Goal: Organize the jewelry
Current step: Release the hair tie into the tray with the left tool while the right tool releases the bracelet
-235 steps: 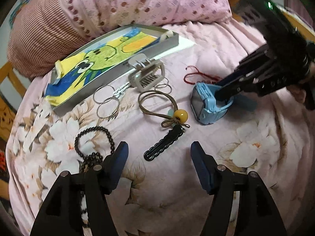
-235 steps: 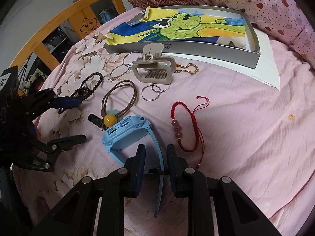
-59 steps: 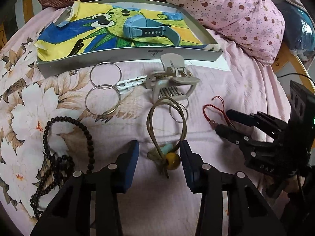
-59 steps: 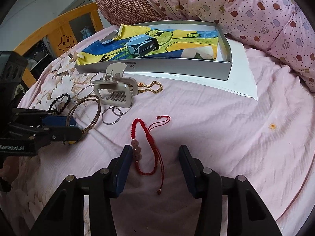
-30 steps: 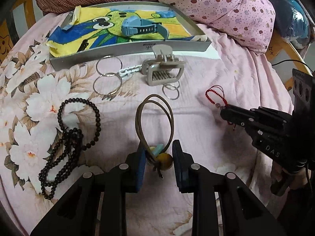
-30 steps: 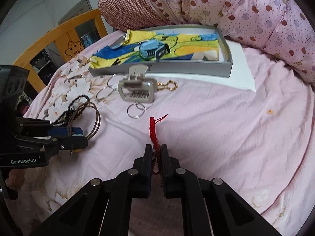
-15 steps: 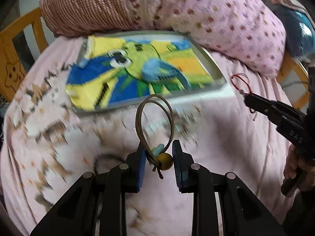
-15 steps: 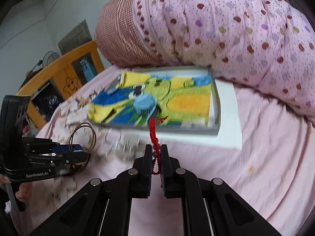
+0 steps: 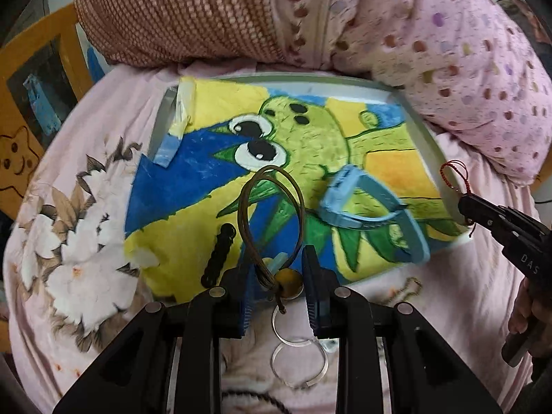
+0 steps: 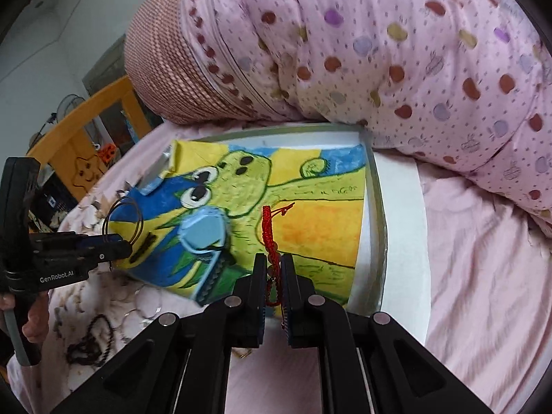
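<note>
My left gripper [image 9: 277, 276] is shut on a brown cord hair tie [image 9: 272, 203] with a yellow bead, held above the near edge of the grey tray [image 9: 426, 145] lined with a frog drawing. My right gripper [image 10: 274, 272] is shut on a red string bracelet [image 10: 267, 227] and holds it over the tray's [image 10: 376, 207] right half. A blue watch [image 9: 365, 210] and a black hair clip [image 9: 219, 255] lie in the tray. The watch also shows in the right wrist view [image 10: 203, 238]. The right gripper shows at the right of the left view [image 9: 483, 214].
Steel rings [image 9: 298, 352] and a black bead necklace [image 10: 91, 341] lie on the floral sheet in front of the tray. A big pink dotted quilt [image 10: 379, 51] and a checked pillow [image 9: 179, 17] press against the tray's far side. A wooden bed frame [image 10: 89, 117] stands at left.
Both grippers lifted their pieces off the sheet and carried them forward over the tray. The hair tie and the red bracelet now hang above the frog drawing.
</note>
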{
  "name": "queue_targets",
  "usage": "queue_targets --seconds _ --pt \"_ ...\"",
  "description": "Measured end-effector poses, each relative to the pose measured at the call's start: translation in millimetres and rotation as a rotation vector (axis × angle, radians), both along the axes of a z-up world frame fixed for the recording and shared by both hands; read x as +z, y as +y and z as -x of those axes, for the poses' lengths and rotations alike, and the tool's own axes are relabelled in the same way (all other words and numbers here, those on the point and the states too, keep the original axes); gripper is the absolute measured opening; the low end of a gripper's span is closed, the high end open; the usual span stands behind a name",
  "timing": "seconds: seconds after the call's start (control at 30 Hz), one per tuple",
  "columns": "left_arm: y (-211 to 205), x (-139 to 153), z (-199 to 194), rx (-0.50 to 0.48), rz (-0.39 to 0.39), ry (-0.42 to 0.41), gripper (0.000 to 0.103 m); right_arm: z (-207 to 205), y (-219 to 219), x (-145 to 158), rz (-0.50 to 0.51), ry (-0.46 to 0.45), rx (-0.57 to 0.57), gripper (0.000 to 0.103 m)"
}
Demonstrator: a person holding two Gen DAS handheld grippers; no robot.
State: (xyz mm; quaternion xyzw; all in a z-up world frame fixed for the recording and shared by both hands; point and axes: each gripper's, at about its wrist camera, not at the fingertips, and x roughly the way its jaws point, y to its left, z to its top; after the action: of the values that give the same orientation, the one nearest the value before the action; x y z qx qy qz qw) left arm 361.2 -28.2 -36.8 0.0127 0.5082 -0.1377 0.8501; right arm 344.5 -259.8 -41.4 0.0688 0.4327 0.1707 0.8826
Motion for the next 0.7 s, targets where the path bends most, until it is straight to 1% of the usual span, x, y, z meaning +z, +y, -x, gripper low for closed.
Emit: queue_targets --seconds 0.1,0.3,0.43,0.57,0.63,0.7 --pt "4 -11 -10 0.012 0.007 0.017 0.022 -8 0 -11 0.009 0.023 -0.003 0.008" --pt "5 -20 -20 0.007 0.032 0.04 0.022 -16 1 -22 0.012 0.045 -0.008 0.008" --pt "-2 -24 -23 -0.002 0.014 0.051 0.022 -20 2 -29 0.024 0.068 -0.007 0.009" --pt "-6 -27 -22 0.003 -0.007 0.051 0.023 -22 -1 -32 0.006 0.09 -0.014 0.01" --pt "-7 -28 -22 0.002 -0.008 0.057 0.028 -22 -4 -33 0.004 0.097 -0.017 0.01" --pt "-7 -26 -20 0.004 -0.006 0.049 0.039 -20 -6 -32 0.005 0.097 -0.021 0.012"
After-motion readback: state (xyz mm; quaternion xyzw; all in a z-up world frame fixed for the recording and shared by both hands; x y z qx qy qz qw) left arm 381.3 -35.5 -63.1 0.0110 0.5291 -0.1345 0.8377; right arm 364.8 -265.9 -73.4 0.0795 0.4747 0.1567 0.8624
